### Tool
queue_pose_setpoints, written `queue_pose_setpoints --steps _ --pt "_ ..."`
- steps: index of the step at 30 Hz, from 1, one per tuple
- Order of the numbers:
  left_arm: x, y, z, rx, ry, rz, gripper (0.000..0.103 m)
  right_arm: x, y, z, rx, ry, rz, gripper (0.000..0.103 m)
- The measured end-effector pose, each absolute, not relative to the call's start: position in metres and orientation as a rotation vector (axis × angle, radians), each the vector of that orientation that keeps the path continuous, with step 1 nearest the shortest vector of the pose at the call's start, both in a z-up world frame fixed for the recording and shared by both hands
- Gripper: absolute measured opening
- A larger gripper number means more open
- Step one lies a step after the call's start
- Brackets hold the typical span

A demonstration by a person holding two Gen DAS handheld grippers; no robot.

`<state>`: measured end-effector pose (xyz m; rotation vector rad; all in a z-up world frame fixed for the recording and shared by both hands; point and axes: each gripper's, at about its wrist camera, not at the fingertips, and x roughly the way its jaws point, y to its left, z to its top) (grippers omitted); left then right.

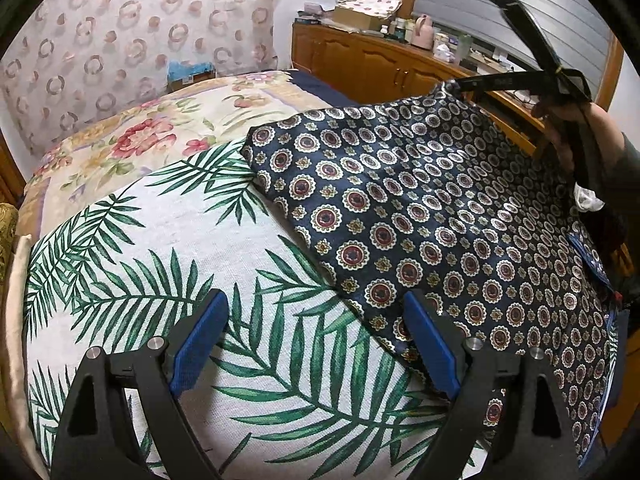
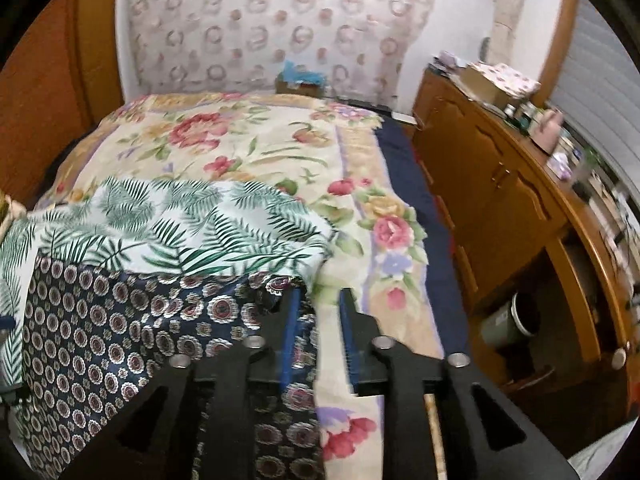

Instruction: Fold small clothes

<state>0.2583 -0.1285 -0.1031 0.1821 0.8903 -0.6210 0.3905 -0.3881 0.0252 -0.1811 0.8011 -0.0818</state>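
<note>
A navy cloth with red-and-white medallions point(image 1: 432, 216) lies on a white palm-leaf cloth point(image 1: 168, 248) on the bed. My left gripper point(image 1: 316, 344) is open and empty, low over the palm-leaf cloth, its right finger at the navy cloth's near edge. My right gripper point(image 1: 516, 80) shows at the upper right of the left wrist view, holding the navy cloth's far corner lifted. In the right wrist view my right gripper point(image 2: 320, 312) has its jaws partly apart with the navy cloth point(image 2: 132, 328) at its left finger point(image 2: 288, 320); the grip itself is hard to make out.
A floral bedspread point(image 2: 248, 148) covers the bed beyond the cloths. A wooden sideboard point(image 2: 492, 184) with cluttered items runs along the right. A patterned curtain point(image 1: 132, 40) hangs behind the bed. A metal pot point(image 2: 508, 320) sits in the sideboard's lower shelf.
</note>
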Motion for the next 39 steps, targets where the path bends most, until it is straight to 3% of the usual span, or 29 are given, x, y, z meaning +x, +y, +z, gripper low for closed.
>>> queue_pose_setpoints --steps 6,16,32,33,34,36,39 --pt "0.258 -0.123 -0.103 0.187 0.882 -0.601 0.088 0.352 -0.401 0.028 -0.115 0.762 -0.048 0.034" --pt "0.229 -0.132 -0.077 0.239 0.819 -0.583 0.084 0.235 -0.396 0.039 -0.167 0.736 0.06 0.034" --pt "0.132 -0.142 -0.065 0.248 0.792 -0.61 0.084 0.142 -0.374 -0.042 -0.241 0.858 0.154 0.034" --pt "0.129 -0.142 -0.065 0.248 0.793 -0.611 0.084 0.138 -0.376 -0.044 -0.248 0.863 0.15 0.03" --pt "0.127 -0.142 -0.065 0.249 0.793 -0.612 0.084 0.134 -0.379 -0.044 -0.251 0.87 0.149 0.017" --pt "0.123 -0.143 -0.064 0.254 0.791 -0.615 0.084 0.124 -0.386 -0.045 -0.256 0.868 0.138 0.008" --pt "0.119 -0.144 -0.065 0.257 0.794 -0.617 0.084 0.111 -0.401 -0.039 -0.241 0.85 0.103 0.007"
